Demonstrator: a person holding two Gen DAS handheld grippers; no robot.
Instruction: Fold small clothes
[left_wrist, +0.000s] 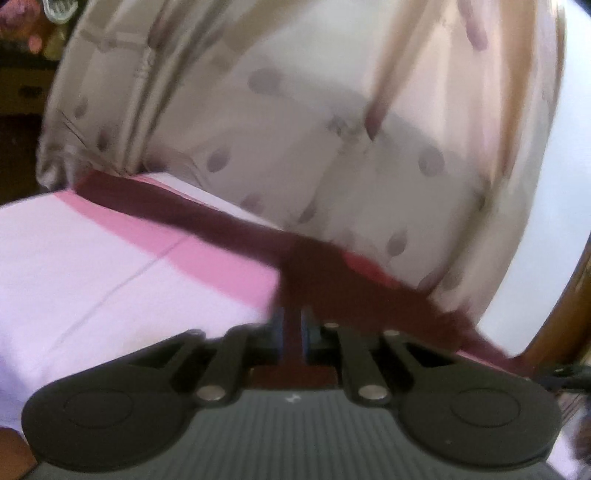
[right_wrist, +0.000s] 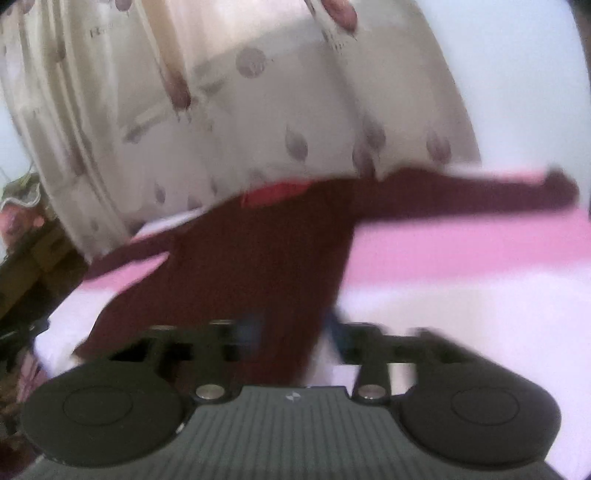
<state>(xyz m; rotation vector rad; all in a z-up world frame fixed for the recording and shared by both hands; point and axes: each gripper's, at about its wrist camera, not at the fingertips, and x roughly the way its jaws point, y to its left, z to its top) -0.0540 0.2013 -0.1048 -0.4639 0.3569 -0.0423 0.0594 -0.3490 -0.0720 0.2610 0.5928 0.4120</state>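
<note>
Shirt: a small dark red top (right_wrist: 258, 258) lies on the bed (right_wrist: 461, 314), its long sleeves spread out to 3 o'clock and 9 o'clock in the right view.
Bed: pale pink sheet with a brighter pink stripe (right_wrist: 461, 254) under the sleeve.
Feel: I think it is soft, light and floppy. It will sag and bunch up, not stay flat by itself.
Where to hold: best to pinch it at an edge or a corner, like the hem or a sleeve end, so the rest hangs down.
Left claw (left_wrist: 293, 328): squeezed nearly closed, holding a fold of the red cloth, which stretches away to 10 o'clock.
Right claw (right_wrist: 291, 332): stands wide. The red cloth lies between the fingers, but they do not pinch it. The picture is blurry.
Behind: a cream curtain (right_wrist: 258, 110) with leaf spots hangs at 12 o'clock.
</note>
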